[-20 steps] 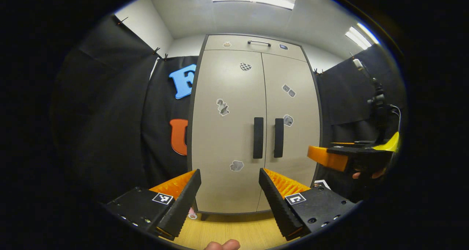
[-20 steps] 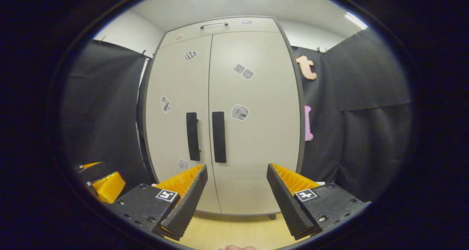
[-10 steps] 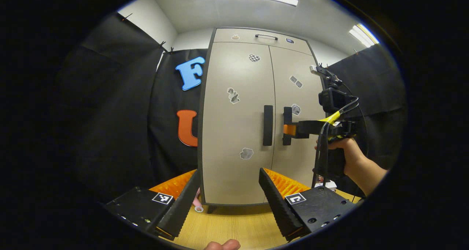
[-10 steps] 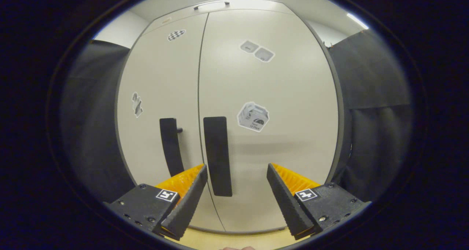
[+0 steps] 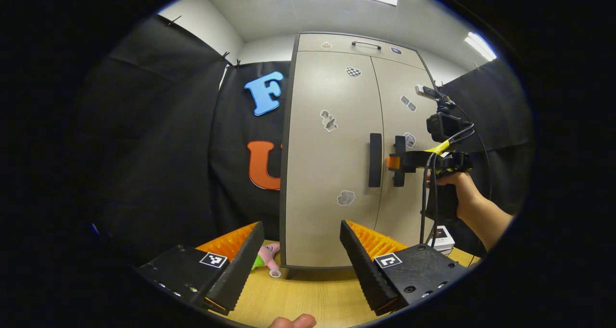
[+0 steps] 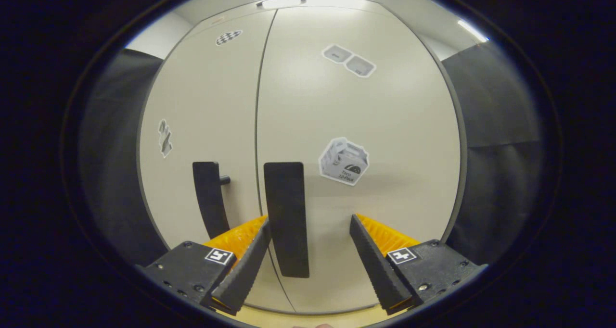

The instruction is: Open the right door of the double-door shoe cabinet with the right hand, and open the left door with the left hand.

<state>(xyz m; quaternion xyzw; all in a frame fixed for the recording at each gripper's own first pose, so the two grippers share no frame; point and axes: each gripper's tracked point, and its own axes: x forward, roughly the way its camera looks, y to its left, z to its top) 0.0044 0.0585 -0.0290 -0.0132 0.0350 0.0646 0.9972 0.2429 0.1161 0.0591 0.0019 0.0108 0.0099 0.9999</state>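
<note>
The beige shoe cabinet stands with both doors closed. In the left gripper view its left door point(image 5: 332, 174) and black left handle point(image 5: 375, 159) lie ahead and to the right of my open left gripper point(image 5: 301, 224), well short of the cabinet. There a hand point(image 5: 459, 186) holds the right gripper point(image 5: 392, 162) at the right handle point(image 5: 399, 147). In the right gripper view the right door point(image 6: 375, 116) is close. My right gripper point(image 6: 310, 219) is open, and the black right handle point(image 6: 286, 212) stands between its fingers, close to the left one. The left handle point(image 6: 209, 198) is beside it.
A pink and green plush toy point(image 5: 267, 258) lies on the wooden floor point(image 5: 308, 294) by the cabinet's left foot. A small white box point(image 5: 442, 237) sits at its right foot. Above the doors is a drawer front with a handle point(image 5: 365, 44). Black cloth walls flank the cabinet.
The right gripper has closed in on the right door until the right handle stands between its open fingers. The left gripper has swung left, so the cabinet sits further right and the toy shows.
</note>
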